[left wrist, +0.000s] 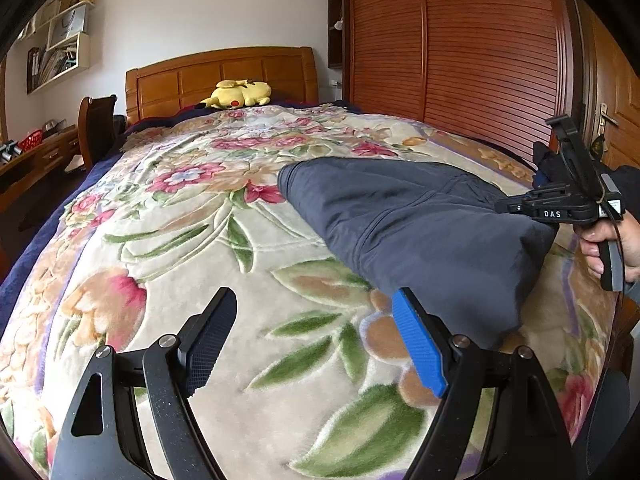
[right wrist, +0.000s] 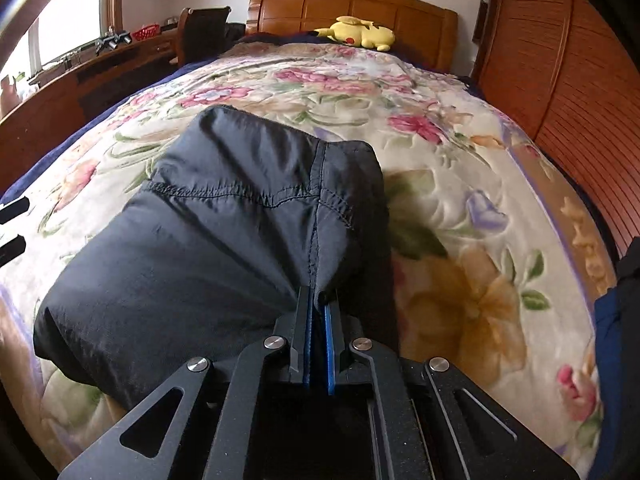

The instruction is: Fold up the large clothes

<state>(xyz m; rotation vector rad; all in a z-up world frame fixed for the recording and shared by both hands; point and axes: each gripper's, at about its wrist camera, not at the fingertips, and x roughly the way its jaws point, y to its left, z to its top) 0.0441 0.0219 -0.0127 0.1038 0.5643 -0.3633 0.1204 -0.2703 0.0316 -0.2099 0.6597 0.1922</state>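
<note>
A dark navy garment (left wrist: 420, 220), folded over on itself, lies on the floral blanket of the bed (left wrist: 200, 220). My left gripper (left wrist: 316, 312) is open and empty, just above the blanket to the left of the garment's near corner. My right gripper (right wrist: 318, 300) is shut on the garment (right wrist: 224, 216) at a seam on its near edge. In the left wrist view the right gripper (left wrist: 516, 206) shows at the garment's right end, held by a hand. The left gripper's fingertips (right wrist: 14, 224) show at the left edge of the right wrist view.
A yellow plush toy (left wrist: 240, 94) lies by the wooden headboard (left wrist: 220, 76). A wooden wardrobe (left wrist: 460, 48) stands along the bed's right side. A desk (left wrist: 36, 160) and a chair (left wrist: 98, 128) stand to the left of the bed.
</note>
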